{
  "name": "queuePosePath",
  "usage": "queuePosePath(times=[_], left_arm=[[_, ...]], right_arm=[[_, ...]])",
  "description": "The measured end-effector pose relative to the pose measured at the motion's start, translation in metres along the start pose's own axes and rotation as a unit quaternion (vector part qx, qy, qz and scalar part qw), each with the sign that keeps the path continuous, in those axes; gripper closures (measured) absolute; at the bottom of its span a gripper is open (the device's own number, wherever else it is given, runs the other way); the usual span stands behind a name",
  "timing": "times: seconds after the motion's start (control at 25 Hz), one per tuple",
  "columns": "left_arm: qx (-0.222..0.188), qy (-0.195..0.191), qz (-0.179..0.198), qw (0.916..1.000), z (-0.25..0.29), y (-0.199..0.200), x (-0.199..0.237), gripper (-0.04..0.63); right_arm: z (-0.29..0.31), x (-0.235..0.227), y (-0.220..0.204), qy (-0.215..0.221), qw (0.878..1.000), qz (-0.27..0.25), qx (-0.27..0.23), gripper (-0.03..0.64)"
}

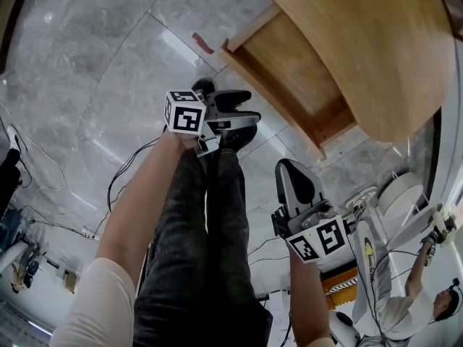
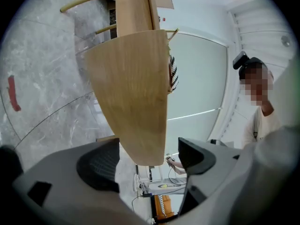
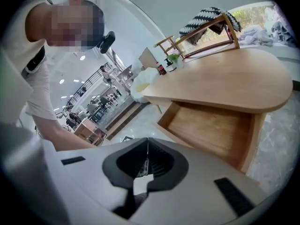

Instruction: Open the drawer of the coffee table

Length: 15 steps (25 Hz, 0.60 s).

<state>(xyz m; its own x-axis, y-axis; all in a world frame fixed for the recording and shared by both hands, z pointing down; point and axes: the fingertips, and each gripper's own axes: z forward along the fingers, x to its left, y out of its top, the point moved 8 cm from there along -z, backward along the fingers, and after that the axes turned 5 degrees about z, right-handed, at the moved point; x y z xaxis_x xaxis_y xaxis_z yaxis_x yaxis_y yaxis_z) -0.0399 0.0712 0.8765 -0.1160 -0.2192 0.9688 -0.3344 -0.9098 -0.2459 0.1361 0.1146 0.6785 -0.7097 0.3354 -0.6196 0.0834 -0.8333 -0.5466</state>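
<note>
The wooden coffee table [image 1: 369, 42] fills the upper right of the head view. Its drawer [image 1: 289, 74] stands pulled out below the top, showing a bare wooden bottom. The drawer [image 3: 213, 130] also shows in the right gripper view, under the rounded tabletop [image 3: 229, 81]. My left gripper [image 1: 242, 110] hovers just short of the drawer's front, its jaws apart with nothing between them. In the left gripper view the tabletop [image 2: 133, 88] shows between the open gripper [image 2: 147, 161]. My right gripper [image 1: 293, 176] hangs lower, near my legs, with its jaws pressed together and holding nothing [image 3: 147, 153].
The floor [image 1: 87, 85] is grey marble with a red tape mark [image 1: 203, 43]. Black cables [image 1: 123, 176] trail across it by my legs. A white stand and an orange frame [image 1: 362, 266] sit at the lower right, where another person [image 1: 427, 302] stands. Bottles [image 3: 165, 67] stand on the tabletop.
</note>
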Motion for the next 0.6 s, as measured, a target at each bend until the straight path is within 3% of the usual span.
queuePosePath(times=[0.24, 0.6], left_arm=[[-0.005, 0.017, 0.032, 0.9993, -0.006, 0.024, -0.081, 0.313], [-0.005, 0.037, 0.091, 0.9951, -0.004, 0.073, -0.227, 0.403]], right_arm=[[-0.029, 0.026, 0.045, 0.0, 1.0, -0.013, -0.025, 0.598], [-0.116, 0.089, 0.112, -0.015, 0.997, -0.034, -0.065, 0.598]])
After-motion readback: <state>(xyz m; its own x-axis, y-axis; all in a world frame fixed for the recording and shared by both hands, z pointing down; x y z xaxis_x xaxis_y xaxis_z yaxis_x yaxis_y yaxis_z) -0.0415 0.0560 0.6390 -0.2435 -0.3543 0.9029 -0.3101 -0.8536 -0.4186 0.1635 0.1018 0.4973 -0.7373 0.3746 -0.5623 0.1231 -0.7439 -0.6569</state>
